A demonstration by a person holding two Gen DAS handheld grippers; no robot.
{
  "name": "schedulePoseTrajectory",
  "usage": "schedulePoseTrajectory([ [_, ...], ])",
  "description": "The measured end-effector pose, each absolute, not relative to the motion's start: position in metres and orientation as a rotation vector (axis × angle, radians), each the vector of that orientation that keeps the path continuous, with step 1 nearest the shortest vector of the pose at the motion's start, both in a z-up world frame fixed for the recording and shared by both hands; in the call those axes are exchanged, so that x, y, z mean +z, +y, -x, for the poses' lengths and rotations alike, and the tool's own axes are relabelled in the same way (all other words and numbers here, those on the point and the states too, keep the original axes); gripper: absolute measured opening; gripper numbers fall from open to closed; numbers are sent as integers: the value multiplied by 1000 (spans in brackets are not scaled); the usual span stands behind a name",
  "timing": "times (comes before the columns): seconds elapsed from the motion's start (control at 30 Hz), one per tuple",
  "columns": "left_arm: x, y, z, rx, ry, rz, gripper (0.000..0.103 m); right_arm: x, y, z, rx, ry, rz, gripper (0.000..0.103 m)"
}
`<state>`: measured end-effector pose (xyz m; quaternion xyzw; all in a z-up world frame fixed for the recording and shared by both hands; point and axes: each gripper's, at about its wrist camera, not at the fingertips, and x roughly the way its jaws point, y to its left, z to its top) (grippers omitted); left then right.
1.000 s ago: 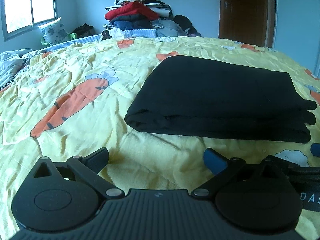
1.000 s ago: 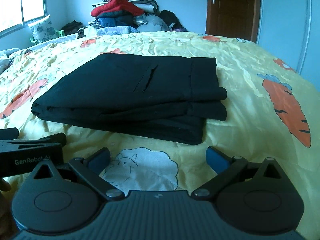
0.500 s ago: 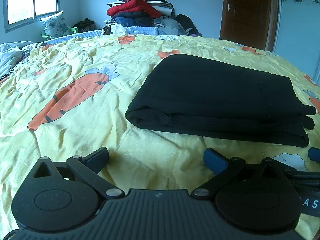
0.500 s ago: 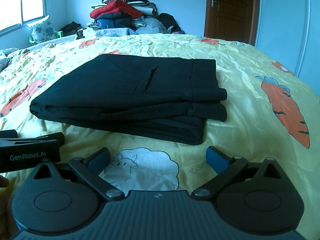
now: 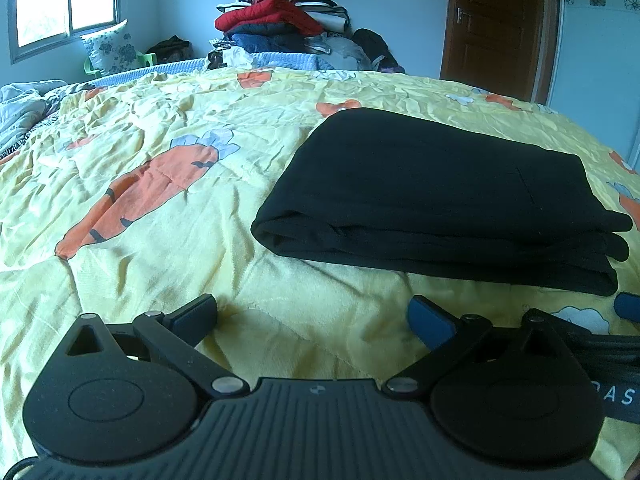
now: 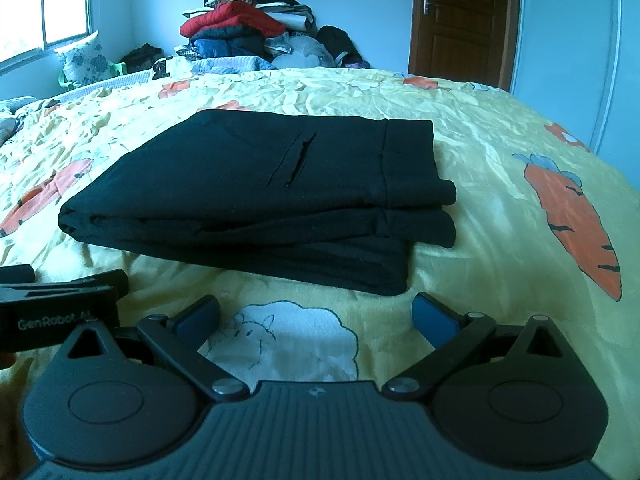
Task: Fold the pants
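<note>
Currently, left wrist view: the pants (image 5: 436, 196) lie as a compact black rectangle on the bed (image 5: 160, 168), ahead of the left claw (image 5: 314, 314) and off to its right, well clear of both fingertips. Several layers show stacked along the near edge; rounded fold faces the claw's left side. Judgement: folding looks essentially complete, with at most a tidy-up of the slightly staggered right-hand ends left. Left claw is spread wide, nothing between its pads, nothing touched; it hangs just above the yellow carrot-print cover. A blue pad of the right claw (image 5: 628, 306) peeks in at the far right edge. Beyond the pants, a clothes pile (image 5: 280, 24) sits at the far end of the bed. Right wrist view: the pants (image 6: 264, 196) sit directly ahead of the right claw (image 6: 316, 316), near but apart. Pocket slit (image 6: 294, 156) faces up; waistband end lies toward the claw's right, layers stepped rather than flush. Right claw likewise gapes wide and empty, over the sheep print (image 6: 292, 336) on the cover. Left claw (image 6: 60, 292) appears side-on at this claw's left. No contact with the garment from either claw.
</note>
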<state>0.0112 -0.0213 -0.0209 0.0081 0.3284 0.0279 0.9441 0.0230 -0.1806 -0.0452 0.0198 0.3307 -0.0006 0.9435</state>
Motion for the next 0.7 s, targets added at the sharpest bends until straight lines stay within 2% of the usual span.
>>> schedulePoseTrajectory([
  [0.7, -22, -21, -12, 61, 669, -11, 103, -45, -180, -25, -5, 674, -38, 103],
])
